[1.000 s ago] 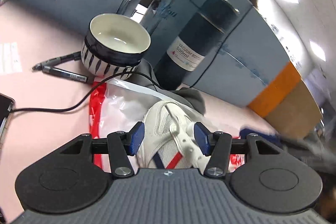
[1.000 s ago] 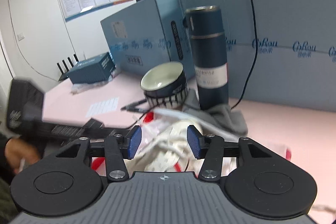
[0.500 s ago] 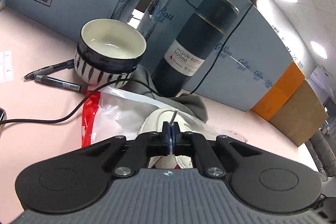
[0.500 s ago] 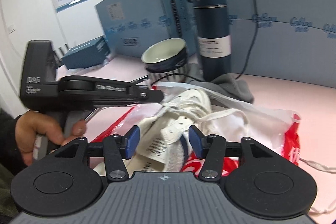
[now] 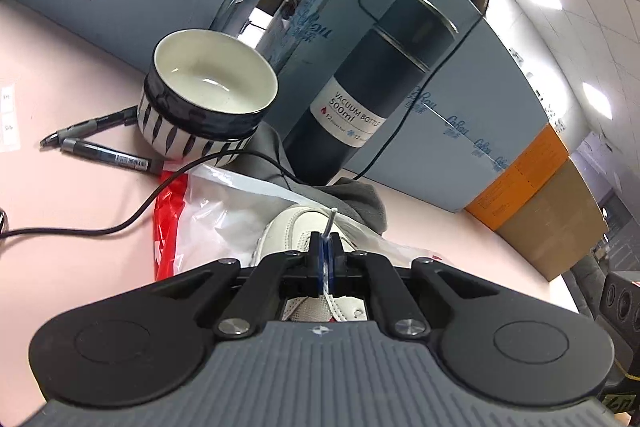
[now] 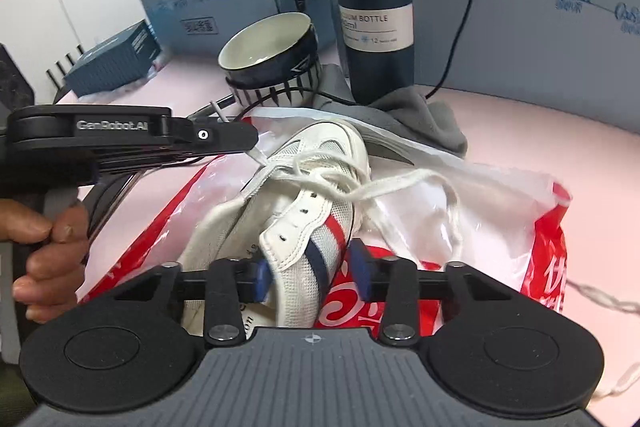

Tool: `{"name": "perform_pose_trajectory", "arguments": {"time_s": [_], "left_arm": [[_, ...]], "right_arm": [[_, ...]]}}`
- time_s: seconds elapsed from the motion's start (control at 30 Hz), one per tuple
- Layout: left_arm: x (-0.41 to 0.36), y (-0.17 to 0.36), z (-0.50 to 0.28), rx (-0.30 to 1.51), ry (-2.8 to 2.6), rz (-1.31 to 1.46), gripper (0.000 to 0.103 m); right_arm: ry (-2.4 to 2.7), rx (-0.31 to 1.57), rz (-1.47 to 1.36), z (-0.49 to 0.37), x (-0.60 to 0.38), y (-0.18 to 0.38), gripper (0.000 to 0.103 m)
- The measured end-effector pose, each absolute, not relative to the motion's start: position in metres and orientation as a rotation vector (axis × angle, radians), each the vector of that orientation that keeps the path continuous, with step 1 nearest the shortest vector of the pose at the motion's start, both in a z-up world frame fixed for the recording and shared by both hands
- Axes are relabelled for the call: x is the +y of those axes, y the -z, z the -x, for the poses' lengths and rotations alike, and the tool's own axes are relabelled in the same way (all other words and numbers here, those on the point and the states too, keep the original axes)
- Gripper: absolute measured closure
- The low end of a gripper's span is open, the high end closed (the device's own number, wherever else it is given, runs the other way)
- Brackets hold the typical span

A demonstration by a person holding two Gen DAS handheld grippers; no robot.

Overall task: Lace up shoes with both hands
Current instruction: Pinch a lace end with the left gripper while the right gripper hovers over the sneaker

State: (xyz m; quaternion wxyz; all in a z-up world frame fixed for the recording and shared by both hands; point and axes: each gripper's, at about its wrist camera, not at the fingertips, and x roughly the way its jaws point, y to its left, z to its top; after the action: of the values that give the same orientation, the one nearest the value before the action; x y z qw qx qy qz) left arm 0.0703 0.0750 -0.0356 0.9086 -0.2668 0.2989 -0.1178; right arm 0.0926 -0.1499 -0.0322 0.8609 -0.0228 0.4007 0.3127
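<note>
Shoe (image 6: pixel 316 211) lying on plastic bag (image 6: pixel 460 211) on pink table (image 6: pixel 560 155), toe toward bowl (image 6: pixel 272 55) and bottle (image 6: pixel 374 7). Left hand-held gripper (image 5: pixel 325 259) pinching white lace (image 5: pixel 329 227) tip between closed pads. Right hand-held gripper (image 6: pixel 312 273) closing around shoe's side panel, pads not clearly pressing yet. Hand (image 6: pixel 44 247) gripping left handle.

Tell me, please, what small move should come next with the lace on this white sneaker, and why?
Probably finish closing the right gripper on the sneaker's side panel to steady it. Its jaws are closing with the eyelet panel between them, not yet clearly pinched. The left gripper is already shut on the lace tip, so the shoe likely needs bracing before that tip is steered to an eyelet.
</note>
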Motion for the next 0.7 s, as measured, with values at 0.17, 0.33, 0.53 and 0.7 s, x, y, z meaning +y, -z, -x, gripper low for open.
{"name": "perform_pose_trajectory", "arguments": {"time_s": [0.17,0.33,0.53,0.7], "left_arm": [[0.086,0.036,-0.073,0.611,0.234,0.586,0.102],[0.098,0.035,-0.074,0.590,0.198,0.618,0.102],[0.109,0.033,-0.074,0.583,0.188,0.640,0.102],[0.107,0.032,-0.073,0.578,0.191,0.636,0.102]], "right_arm": [[-0.576,0.832,-0.015,-0.085,-0.154,0.035,0.083],[-0.516,0.855,-0.022,-0.077,-0.155,0.040,0.086],[-0.529,0.799,0.071,-0.063,-0.153,0.022,0.085],[-0.660,0.666,0.237,-0.043,-0.150,-0.009,0.084]]}}
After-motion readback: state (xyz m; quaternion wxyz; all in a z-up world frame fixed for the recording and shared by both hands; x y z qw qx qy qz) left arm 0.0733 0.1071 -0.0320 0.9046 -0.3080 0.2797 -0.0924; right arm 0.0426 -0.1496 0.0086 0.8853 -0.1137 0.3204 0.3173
